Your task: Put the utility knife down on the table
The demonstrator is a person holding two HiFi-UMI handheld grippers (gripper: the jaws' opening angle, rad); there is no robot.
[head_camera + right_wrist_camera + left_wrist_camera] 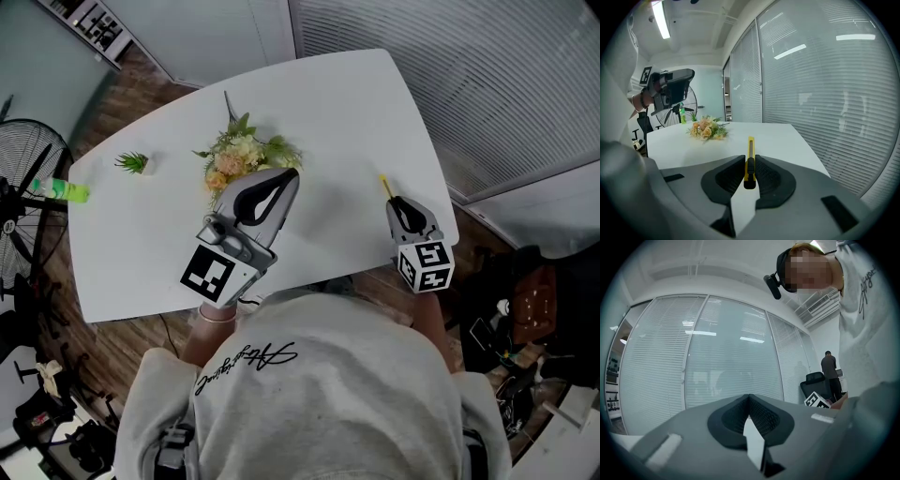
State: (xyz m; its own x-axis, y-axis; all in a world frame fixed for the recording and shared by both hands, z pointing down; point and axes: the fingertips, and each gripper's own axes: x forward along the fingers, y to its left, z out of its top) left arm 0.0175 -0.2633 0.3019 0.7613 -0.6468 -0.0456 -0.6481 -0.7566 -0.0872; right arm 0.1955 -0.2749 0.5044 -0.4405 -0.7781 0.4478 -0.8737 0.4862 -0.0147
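The yellow utility knife is clamped between the pads of my right gripper, its blade end pointing forward over the white table. In the head view the right gripper hovers over the table's near right part, and the knife sticks out ahead of it, tilted down toward the tabletop. My left gripper is held above the table's middle, pointing level. Its jaws meet at the tips with nothing between them.
A bunch of artificial flowers lies at the table's middle, just beyond the left gripper. A small potted plant stands at the left. A green bottle and a fan are off the left edge. Window blinds line the right side.
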